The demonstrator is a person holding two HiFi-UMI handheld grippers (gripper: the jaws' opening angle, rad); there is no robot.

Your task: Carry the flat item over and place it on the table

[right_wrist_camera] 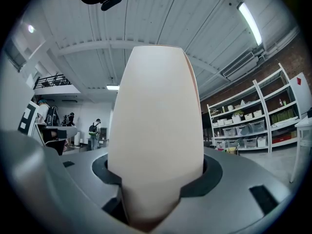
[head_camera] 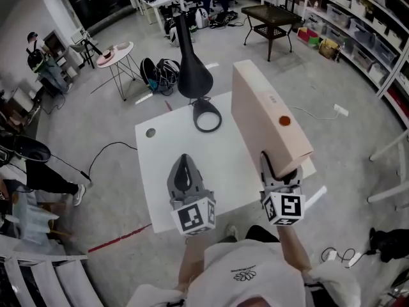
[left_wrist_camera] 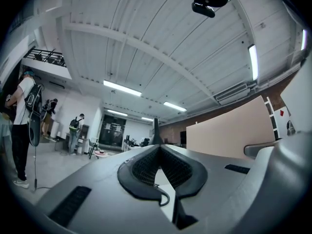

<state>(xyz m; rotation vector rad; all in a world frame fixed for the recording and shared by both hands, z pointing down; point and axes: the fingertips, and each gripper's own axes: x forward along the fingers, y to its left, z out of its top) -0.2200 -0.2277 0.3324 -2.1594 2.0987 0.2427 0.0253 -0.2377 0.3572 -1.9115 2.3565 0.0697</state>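
A flat beige box (head_camera: 268,114) with a small orange dot on its top stands tilted on edge above the right side of the white table (head_camera: 167,165). My right gripper (head_camera: 279,166) is shut on its near end; in the right gripper view the box (right_wrist_camera: 156,116) fills the space between the jaws and hides what lies ahead. My left gripper (head_camera: 184,160) hovers over the table's front, shut, with its tips meeting and nothing held. In the left gripper view the box (left_wrist_camera: 229,133) shows as a beige panel to the right of the left gripper (left_wrist_camera: 157,149).
On the table's far edge stand a tall black vase (head_camera: 192,69) and a black ring-shaped item (head_camera: 207,115). A white round side table (head_camera: 116,53) and bags lie beyond, a dark table (head_camera: 273,15) further back, and shelving (head_camera: 358,24) at right. People stand at far left.
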